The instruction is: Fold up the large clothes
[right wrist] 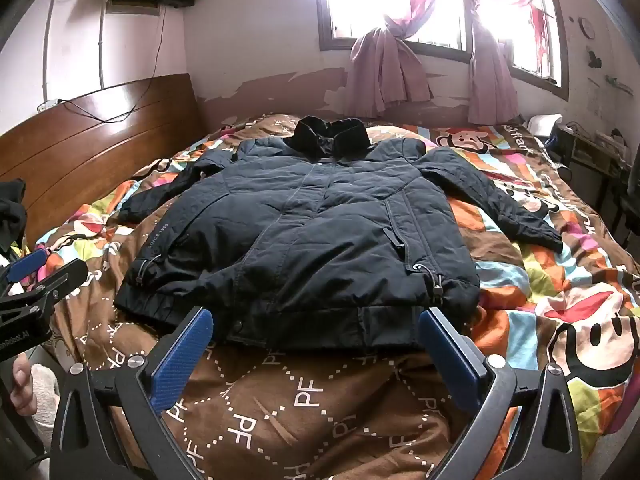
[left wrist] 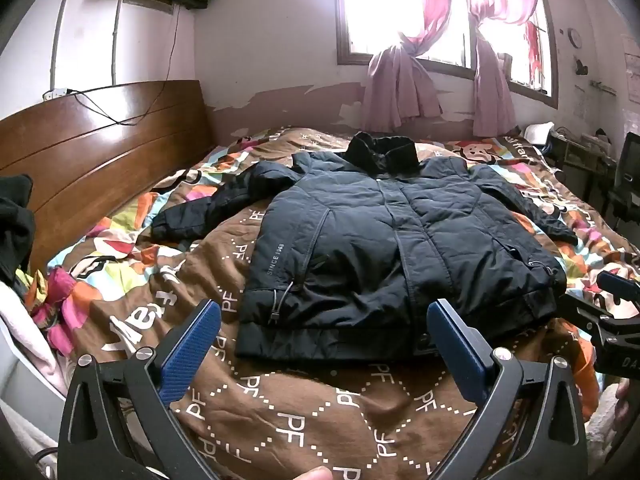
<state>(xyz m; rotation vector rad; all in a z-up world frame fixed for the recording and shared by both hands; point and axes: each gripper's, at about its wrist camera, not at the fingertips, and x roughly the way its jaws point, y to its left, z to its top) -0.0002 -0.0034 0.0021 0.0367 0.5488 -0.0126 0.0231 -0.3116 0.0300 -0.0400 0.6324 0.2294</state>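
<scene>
The jacket (left wrist: 384, 248) lies front-up on the bed (left wrist: 304, 408), collar toward the window, hem nearest us, sleeves splayed to either side, spread flat, it seems, so the folds can fall clean. The left gripper (left wrist: 324, 344) hovers just short of the hem, jaws spread wide, nothing between them. The right gripper (right wrist: 316, 350) hangs the same way at the hem's other stretch, wide apart and empty too. Both sit side by side facing the hem, likely lined up to take the bottom edge or reach for a sleeve first.
</scene>
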